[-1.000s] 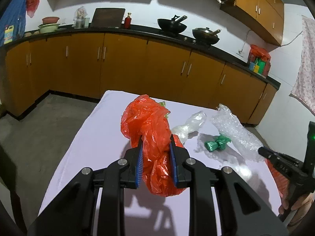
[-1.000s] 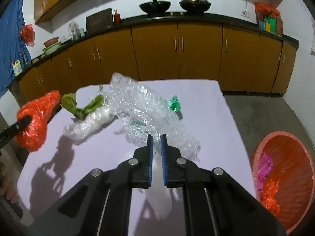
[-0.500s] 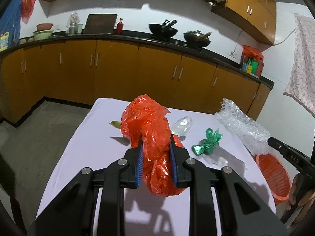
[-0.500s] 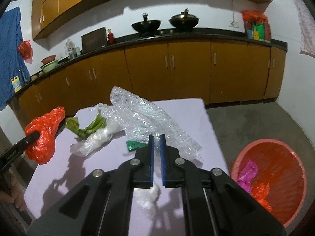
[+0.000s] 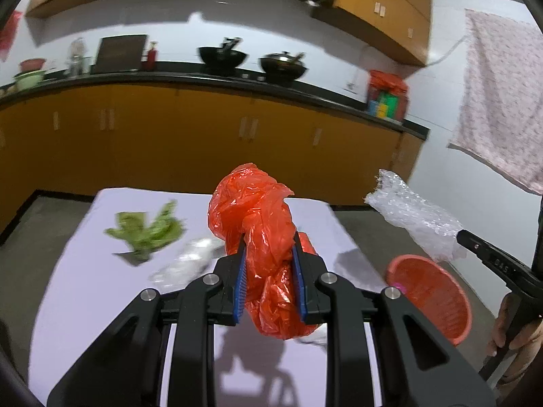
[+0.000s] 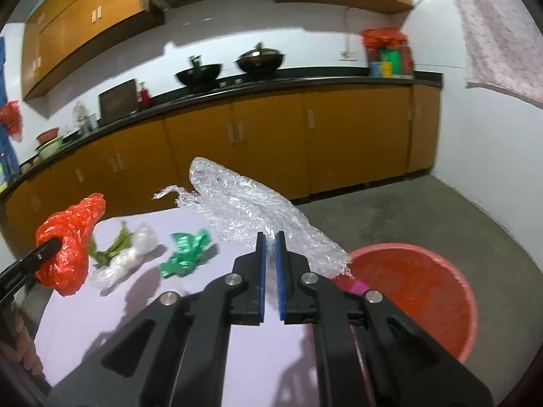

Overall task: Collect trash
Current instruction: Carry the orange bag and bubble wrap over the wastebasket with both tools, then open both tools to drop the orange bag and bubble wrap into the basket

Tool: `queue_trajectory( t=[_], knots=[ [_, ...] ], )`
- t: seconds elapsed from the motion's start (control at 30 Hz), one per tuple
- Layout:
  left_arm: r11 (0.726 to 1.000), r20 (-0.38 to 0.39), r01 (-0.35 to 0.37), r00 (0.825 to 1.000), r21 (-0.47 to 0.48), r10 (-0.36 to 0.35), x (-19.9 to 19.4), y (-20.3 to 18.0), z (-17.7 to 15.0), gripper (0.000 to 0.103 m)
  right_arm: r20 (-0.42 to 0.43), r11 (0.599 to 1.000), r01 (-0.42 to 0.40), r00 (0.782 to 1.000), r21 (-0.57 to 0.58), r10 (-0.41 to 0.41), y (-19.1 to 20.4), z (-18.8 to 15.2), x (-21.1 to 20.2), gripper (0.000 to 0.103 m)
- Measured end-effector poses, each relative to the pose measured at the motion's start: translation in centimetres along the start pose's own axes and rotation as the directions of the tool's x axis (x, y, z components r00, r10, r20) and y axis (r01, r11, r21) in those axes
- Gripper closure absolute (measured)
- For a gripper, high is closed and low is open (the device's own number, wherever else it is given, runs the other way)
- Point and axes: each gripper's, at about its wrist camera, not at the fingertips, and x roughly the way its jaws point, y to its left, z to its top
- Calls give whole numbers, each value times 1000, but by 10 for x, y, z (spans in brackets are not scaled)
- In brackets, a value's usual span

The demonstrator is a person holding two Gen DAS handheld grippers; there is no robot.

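Note:
My left gripper [image 5: 267, 242] is shut on a crumpled red plastic bag [image 5: 258, 224] and holds it above the white table [image 5: 78, 291]; the bag also shows in the right wrist view [image 6: 69, 237]. My right gripper [image 6: 270, 237] is shut on a sheet of clear bubble wrap [image 6: 247, 210], held in the air beside the table, near the orange trash basket [image 6: 424, 291]. In the left wrist view the wrap [image 5: 414, 217] hangs above the basket [image 5: 431, 291]. Green leaves [image 5: 146, 230], a clear plastic wad [image 5: 186, 261] and a green wrapper [image 6: 186, 254] lie on the table.
The basket stands on the concrete floor [image 6: 441, 210] to the right of the table and holds pink and red scraps [image 6: 353, 285]. Orange kitchen cabinets [image 5: 203, 135] with a black counter and woks run along the back wall. A cloth [image 5: 502, 108] hangs at right.
Both grippers rose and swung right with their loads. The bubble wrap left the table and now hangs by the basket. The basket has come closer in both views.

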Motion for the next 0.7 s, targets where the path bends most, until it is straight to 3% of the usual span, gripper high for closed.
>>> queue_trajectory(
  t=[0.3,0.7],
  knots=[
    [987,-43,146,989,66,-143,29,-74,-1,80,25,988,138,990,69,-140,-71,-7,-27,96],
    [937,-140,317,945,149,-297,68,-165,-19,80,7,954,271,962,132,-274,-134,-25,-37,96]
  ],
)
